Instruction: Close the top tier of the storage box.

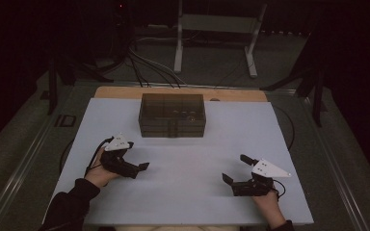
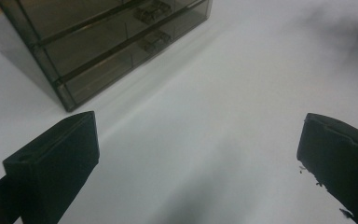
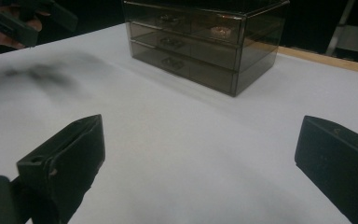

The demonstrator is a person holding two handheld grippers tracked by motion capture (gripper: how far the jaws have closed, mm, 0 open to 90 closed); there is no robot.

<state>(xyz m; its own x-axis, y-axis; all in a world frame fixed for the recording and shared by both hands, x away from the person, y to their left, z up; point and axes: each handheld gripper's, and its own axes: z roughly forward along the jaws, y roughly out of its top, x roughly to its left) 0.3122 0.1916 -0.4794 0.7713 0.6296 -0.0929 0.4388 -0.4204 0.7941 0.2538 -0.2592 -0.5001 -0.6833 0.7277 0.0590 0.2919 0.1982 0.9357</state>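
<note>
A smoky see-through drawer box (image 1: 172, 115) with three drawers stands at the back middle of the white table top (image 1: 188, 202). A small round thing (image 3: 221, 31) lies inside its top drawer. My left gripper (image 1: 137, 156) is held at the front left, open, jaws wide apart over bare table, well short of the box (image 2: 107, 42). The left gripper (image 2: 196, 154) has nothing between its jaws. At the front right, my right gripper (image 1: 236, 168) is also open and empty. The right gripper (image 3: 200, 158) faces the drawer fronts (image 3: 200, 42) from a distance.
A strip of wooden board (image 1: 120, 92) shows behind the white top. Beyond the table, on the dark floor, are a white-legged stand (image 1: 217, 29) and loose cables (image 1: 149, 67). The other hand with its gripper (image 3: 23, 18) shows in the right gripper view's top left.
</note>
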